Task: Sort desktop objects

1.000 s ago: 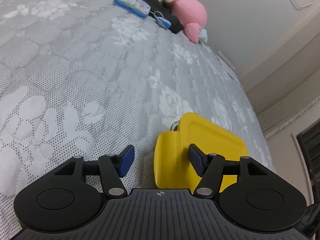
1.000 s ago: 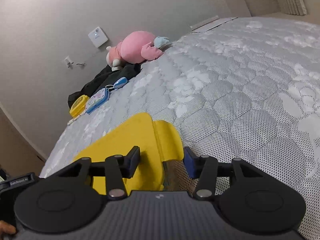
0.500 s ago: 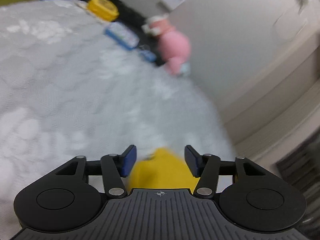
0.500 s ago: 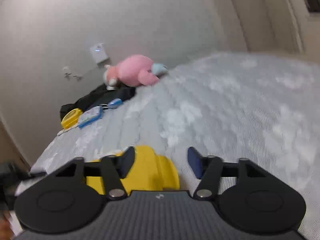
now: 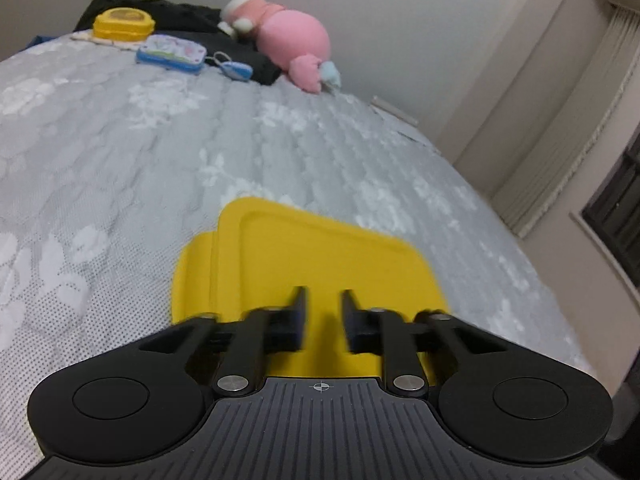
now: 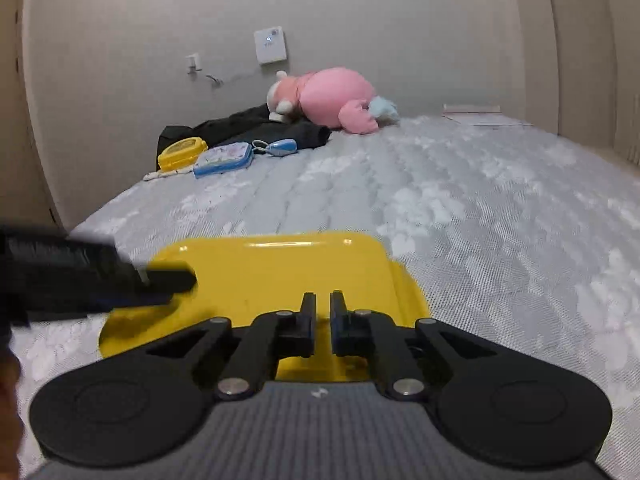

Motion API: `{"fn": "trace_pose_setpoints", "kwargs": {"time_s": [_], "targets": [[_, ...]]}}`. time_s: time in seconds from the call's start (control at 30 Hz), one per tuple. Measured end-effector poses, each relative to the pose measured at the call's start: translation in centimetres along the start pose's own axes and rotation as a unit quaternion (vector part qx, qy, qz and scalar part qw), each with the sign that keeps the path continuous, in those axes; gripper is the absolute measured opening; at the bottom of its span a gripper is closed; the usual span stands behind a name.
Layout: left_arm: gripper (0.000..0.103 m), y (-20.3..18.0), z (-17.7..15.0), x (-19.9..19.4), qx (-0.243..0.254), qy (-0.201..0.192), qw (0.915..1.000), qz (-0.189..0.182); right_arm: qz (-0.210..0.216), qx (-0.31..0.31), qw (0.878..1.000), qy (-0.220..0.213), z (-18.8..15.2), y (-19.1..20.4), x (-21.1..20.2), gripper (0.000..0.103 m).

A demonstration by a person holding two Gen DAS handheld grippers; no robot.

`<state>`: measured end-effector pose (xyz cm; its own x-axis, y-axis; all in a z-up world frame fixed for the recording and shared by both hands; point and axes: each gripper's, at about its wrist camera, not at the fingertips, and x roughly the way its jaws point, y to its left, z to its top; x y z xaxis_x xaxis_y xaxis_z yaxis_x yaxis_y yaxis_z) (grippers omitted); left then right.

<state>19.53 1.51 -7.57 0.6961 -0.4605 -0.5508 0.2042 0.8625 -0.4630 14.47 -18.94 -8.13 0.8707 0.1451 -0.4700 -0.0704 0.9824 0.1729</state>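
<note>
Jaws on both grippers have just been closing, and each pair now stands narrow, nearly shut. Compared with a second ago, when each pair straddled an edge of the yellow tray, both cameras now sit higher and look level across the mattress.

Left gripper hovers over the tray's near edge, angled gently downward; whether its pads pinch the rim is hidden by the fingers themselves. Right gripper is posed the same way over the tray's near right side, and the left tool's dark, blurred fingers enter its view from the left.

Tray lies at the near end of the mattress, directly under both grippers. Far off by the wall sit a yellow box, a blue tin, a small blue mouse, black cloth and a pink plush.

Judgement: this looks like a two-handed grip being taken on the tray; sorting itself has not begun.
</note>
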Motion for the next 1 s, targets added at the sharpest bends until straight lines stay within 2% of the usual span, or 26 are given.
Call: {"fn": "trace_pose_setpoints", "kwargs": {"time_s": [0.1,0.23,0.87,0.93,0.97,1.0], "targets": [[0.006,0.8,0.2,0.2,-0.02,0.006,0.9998,-0.007,0.008,-0.012,1.0,0.001,-0.3,0.3,0.0,0.009],[0.005,0.4,-0.1,0.0,0.001,0.003,1.0,0.001,-0.001,-0.042,0.999,-0.004,-0.7,1.1,0.0,0.009],[0.006,0.5,0.3,-0.1,-0.008,0.013,0.9999,-0.006,-0.006,-0.05,0.999,-0.015,-1.3,1.5,-0.3,0.01],[0.01,0.9,0.7,-0.6,-0.026,0.012,0.9994,-0.017,-0.011,-0.052,0.998,-0.014,-1.2,1.7,-0.3,0.01],[0.016,1.2,1.0,-1.0,-0.033,0.004,0.9993,-0.019,-0.015,-0.053,0.998,-0.012,-1.1,1.8,-0.3,0.01],[0.016,1.5,1.4,-1.6,-0.035,-0.009,0.9993,-0.013,-0.019,-0.054,0.998,-0.009,-0.9,2.0,-0.4,0.011]]}}
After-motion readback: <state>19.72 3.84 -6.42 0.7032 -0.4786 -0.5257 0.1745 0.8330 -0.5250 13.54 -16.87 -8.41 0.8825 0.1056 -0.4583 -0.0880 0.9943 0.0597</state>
